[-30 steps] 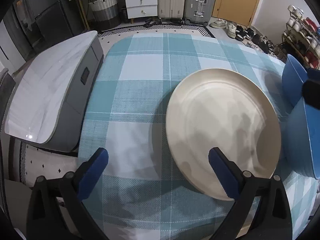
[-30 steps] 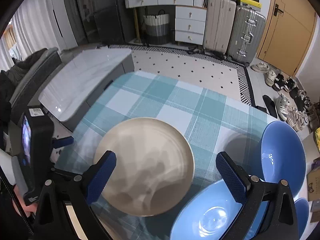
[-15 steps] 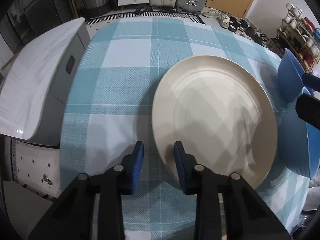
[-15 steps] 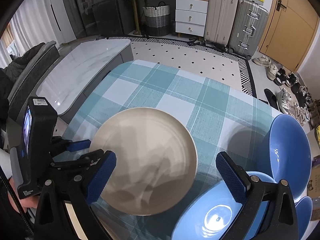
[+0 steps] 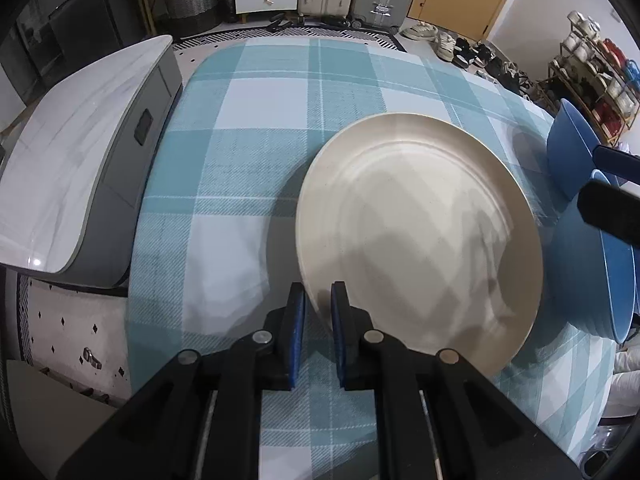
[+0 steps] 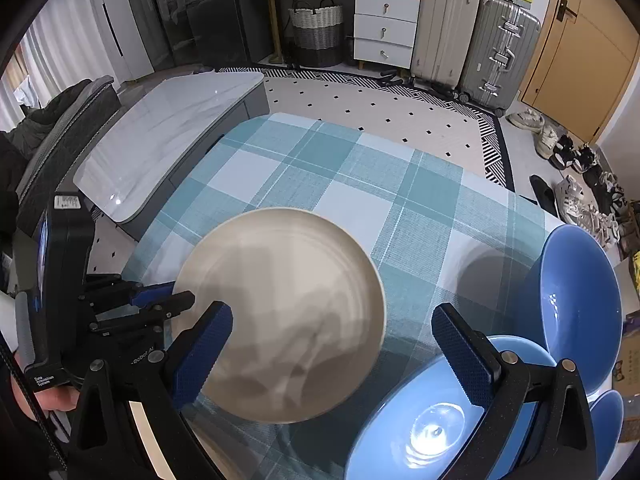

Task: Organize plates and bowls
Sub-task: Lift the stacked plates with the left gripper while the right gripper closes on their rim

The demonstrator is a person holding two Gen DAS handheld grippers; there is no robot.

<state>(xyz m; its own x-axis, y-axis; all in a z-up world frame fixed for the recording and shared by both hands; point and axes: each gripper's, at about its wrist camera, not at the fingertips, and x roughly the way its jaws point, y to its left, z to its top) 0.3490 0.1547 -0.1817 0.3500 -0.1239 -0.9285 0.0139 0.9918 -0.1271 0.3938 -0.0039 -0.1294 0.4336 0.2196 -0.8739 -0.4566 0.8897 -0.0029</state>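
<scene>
A large cream plate (image 5: 420, 232) lies on the teal checked tablecloth (image 5: 248, 152). My left gripper (image 5: 318, 300) is closing its jaws on the plate's near-left rim, with both blue pads against it. That edge looks lifted a little off the cloth. In the right wrist view the plate (image 6: 288, 308) sits between the left gripper (image 6: 176, 300) and a blue bowl (image 6: 424, 420). My right gripper (image 6: 332, 320) hangs open above the plate and that bowl, holding nothing. A second, tilted blue bowl (image 6: 576, 300) stands further right, and a third (image 6: 606, 420) peeks in at the lower right.
A grey low table with a marble top (image 5: 80, 160) stands close to the table's left edge. Suitcases (image 6: 472, 40), white drawers (image 6: 384, 28) and a basket (image 6: 316, 28) line the far wall. Shoes (image 6: 576, 192) lie on the floor at right. A hand (image 6: 40, 396) holds the left tool.
The left gripper went from wide open to shut on the plate's rim. The plate's gripped edge has lifted slightly. The right gripper stayed open in place.
</scene>
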